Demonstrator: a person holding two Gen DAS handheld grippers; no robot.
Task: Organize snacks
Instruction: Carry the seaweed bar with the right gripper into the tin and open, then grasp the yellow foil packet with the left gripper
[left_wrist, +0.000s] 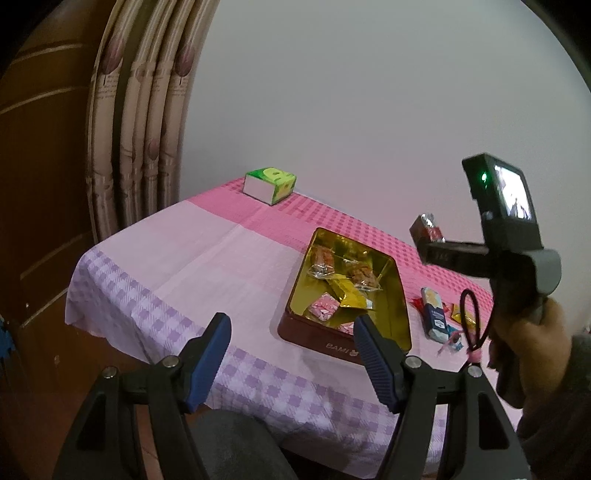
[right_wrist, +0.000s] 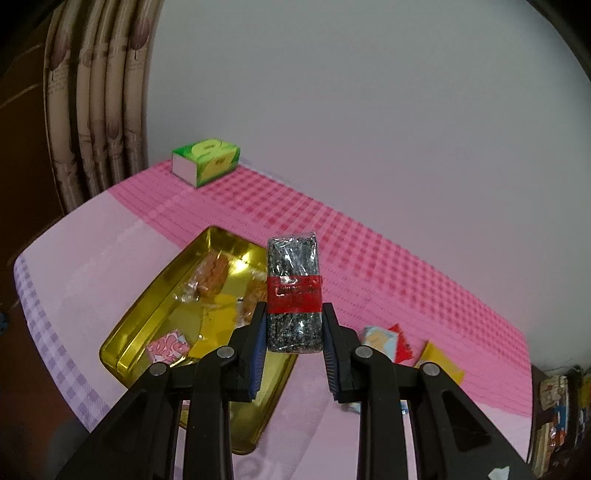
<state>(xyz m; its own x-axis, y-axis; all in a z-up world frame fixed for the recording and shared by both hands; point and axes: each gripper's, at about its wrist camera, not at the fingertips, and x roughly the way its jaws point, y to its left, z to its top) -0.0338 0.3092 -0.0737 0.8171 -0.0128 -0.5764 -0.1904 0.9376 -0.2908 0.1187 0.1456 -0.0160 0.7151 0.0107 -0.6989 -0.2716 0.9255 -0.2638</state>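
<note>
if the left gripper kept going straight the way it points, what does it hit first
Probably the tablecloth just left of the gold tin, which sits off toward its right finger. The left gripper is open and empty, angled down at the table; depth is hard to judge through the fisheye.

Glossy gold metal tin (right_wrist: 147, 306) on matt checked cloth (right_wrist: 369, 266).
</note>
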